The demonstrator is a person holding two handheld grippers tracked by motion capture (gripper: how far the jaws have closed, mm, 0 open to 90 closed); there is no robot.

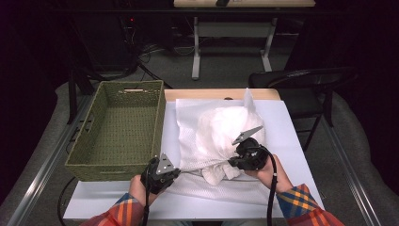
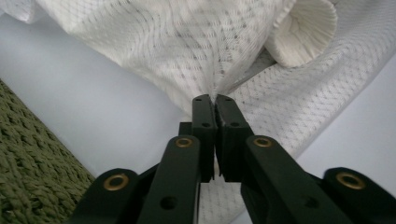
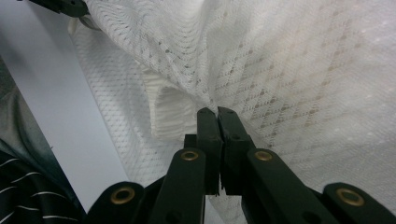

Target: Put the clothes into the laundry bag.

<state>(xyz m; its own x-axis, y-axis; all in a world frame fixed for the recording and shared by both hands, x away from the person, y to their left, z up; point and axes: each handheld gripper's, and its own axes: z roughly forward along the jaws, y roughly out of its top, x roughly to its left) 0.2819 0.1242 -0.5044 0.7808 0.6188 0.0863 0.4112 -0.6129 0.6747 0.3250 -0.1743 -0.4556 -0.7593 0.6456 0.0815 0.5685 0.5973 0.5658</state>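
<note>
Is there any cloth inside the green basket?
No, the basket holds nothing in the high view; the white cloth lies beside it.

R gripper point(image 3: 218, 112) fingers pinched on white mesh cloth point(image 3: 289, 70)

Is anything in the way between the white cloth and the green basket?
Nothing visible. The white cloth lies right of the green basket, with bare table sheet between. Both tools, left and right, are shut on it; only the basket's near wall needs clearing.
</note>
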